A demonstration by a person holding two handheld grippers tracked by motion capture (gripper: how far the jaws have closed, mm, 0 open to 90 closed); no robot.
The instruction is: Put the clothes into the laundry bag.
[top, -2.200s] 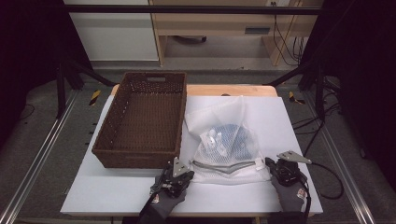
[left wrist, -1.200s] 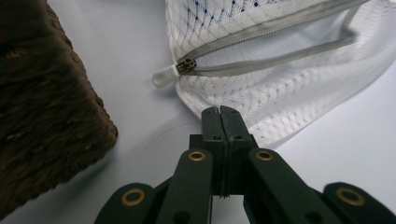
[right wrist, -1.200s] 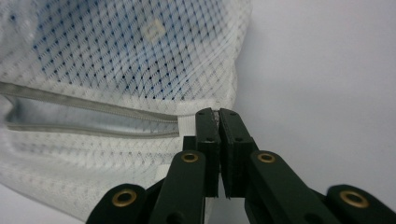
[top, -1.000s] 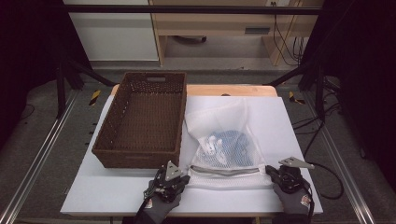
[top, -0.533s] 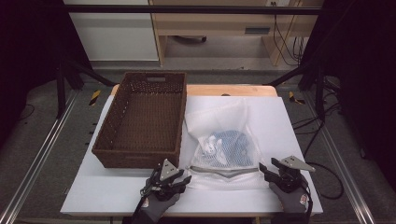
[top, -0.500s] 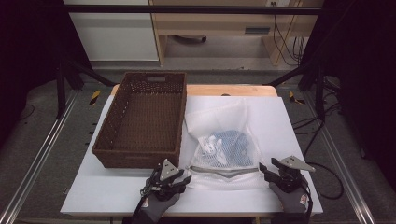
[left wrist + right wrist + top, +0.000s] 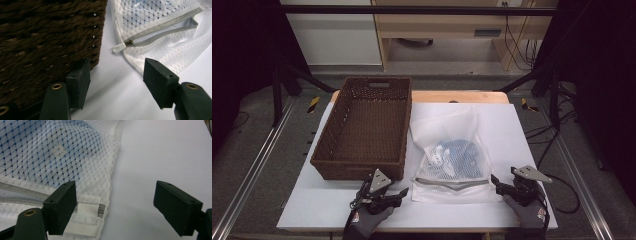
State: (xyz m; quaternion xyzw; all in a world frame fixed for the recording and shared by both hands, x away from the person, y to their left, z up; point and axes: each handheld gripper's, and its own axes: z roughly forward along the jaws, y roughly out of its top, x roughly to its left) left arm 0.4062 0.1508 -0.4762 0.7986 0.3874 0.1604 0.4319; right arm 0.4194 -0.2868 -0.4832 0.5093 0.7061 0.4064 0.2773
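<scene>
One basket (image 7: pixel 364 130), bare inside, and one mesh bag (image 7: pixel 452 155) beside it on the table (image 7: pixel 517 125), the bag holding blue cloth and something white, its zip gaping at the near edge. Left tool (image 7: pixel 398 196) and right tool (image 7: pixel 498 183) flank that edge, jaws just opened wide, nothing gripped.

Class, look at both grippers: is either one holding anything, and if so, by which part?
Nothing is held. The left gripper and right gripper have just been opening; their jaws stand apart at the near corners of the white mesh laundry bag.
</scene>
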